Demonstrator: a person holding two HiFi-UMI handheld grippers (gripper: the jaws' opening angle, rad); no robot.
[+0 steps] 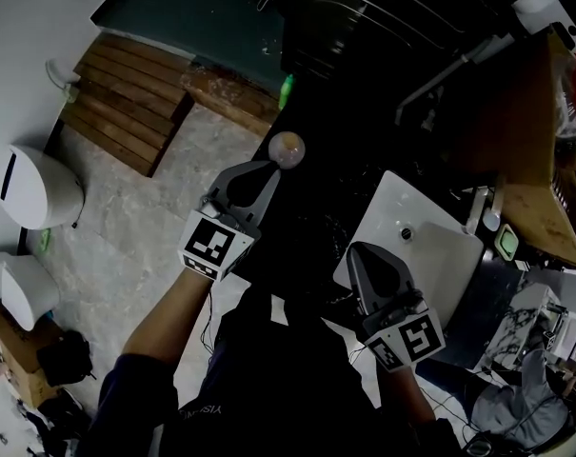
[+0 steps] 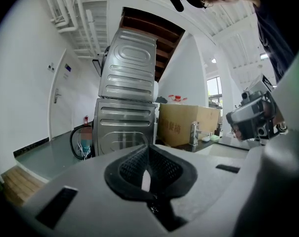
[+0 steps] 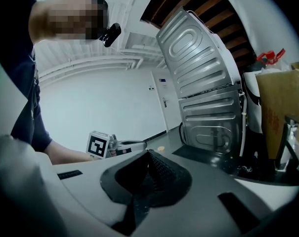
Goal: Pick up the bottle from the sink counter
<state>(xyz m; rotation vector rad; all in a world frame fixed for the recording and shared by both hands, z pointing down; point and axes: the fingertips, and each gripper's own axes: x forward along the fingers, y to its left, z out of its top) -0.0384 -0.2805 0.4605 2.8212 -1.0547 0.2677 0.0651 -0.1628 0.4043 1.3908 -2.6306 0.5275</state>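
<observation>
Workshop-like utility space: white sink (image 1: 442, 257), steel cabinets (image 2: 127, 100), cardboard box (image 2: 181, 125)

The white counter (image 1: 440, 255) holds a sunken basin, with a faucet (image 1: 477, 209) at its far edge and a pale green dish (image 1: 505, 244) beside that. On the grey mottled floor (image 1: 145, 227) lie a wooden slatted platform (image 1: 126, 98) and a white bin (image 1: 35, 187).

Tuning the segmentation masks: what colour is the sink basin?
White. The sink basin shows best in the head view, below the right gripper.
</observation>
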